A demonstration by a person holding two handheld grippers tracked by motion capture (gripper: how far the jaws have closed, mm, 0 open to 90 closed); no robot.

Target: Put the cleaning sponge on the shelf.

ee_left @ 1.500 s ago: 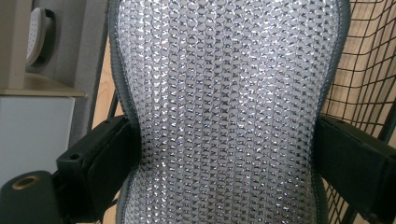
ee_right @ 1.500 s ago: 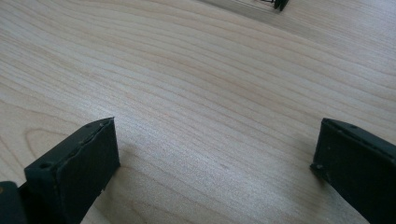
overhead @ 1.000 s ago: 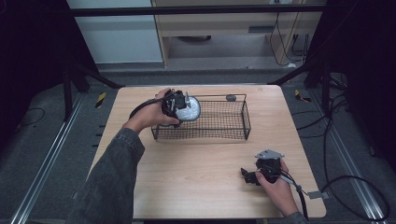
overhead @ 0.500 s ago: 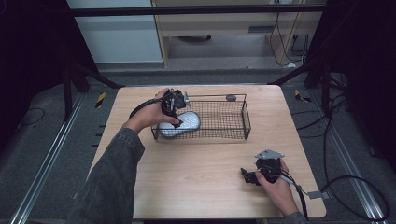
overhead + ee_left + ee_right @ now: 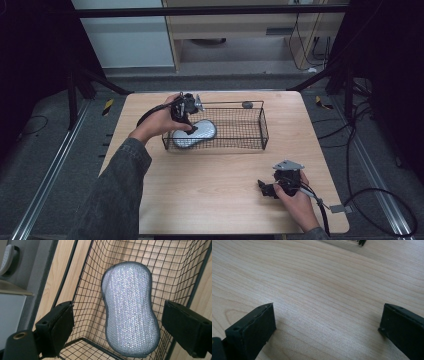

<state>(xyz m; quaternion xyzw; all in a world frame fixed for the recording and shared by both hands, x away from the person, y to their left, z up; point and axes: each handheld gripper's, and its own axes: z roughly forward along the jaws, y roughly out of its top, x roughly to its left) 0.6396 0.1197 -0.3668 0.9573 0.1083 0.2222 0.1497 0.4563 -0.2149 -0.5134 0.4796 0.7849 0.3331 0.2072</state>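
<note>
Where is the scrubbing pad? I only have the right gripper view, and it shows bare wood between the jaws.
Observer: The silver scrubbing pad lies flat inside the wire basket, at its left end in the high view.
Operator: Is it gripped?
Observer: No. The left hand-held gripper hangs over it with its jaws wide apart, touching nothing.
Operator: Anything else near the basket?
Observer: A small grey object sits at the basket's far rim.

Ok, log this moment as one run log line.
left gripper: open, above scrub pad | scrub pad: lying in wire basket | right gripper: open, low over table
</note>
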